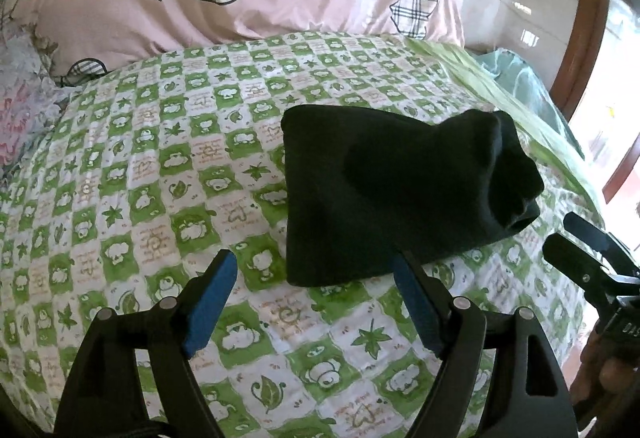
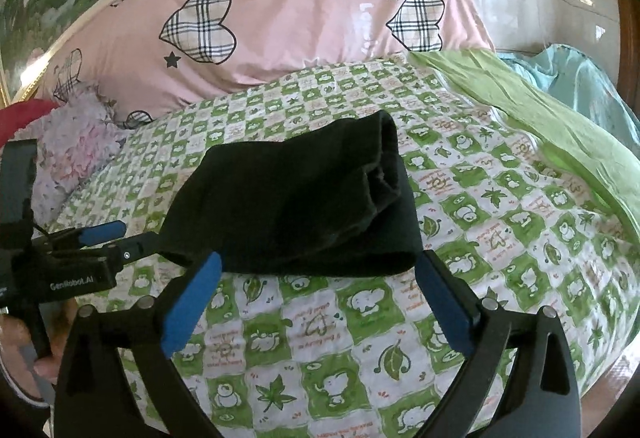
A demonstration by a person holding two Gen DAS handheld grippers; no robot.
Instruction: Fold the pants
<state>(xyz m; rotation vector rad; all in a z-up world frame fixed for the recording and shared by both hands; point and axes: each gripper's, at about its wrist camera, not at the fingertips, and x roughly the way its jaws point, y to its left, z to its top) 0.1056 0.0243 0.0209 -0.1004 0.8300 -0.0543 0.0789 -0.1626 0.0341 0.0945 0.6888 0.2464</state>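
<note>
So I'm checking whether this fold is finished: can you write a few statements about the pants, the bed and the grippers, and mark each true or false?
1. The pants lie folded in a compact black bundle on the green-checked sheet. True.
2. The left gripper is clamped on the pants. False: its blue fingers stand wide apart, with only sheet between them.
3. The right gripper holds nothing. True.
4. The pants lie on the pink pillow. False: the pillow is behind them, apart from them.
5. A plain green cloth lies at the sheet's right edge. True.
6. The pants are spread out flat at full length. False: they are folded over in layers.
</note>
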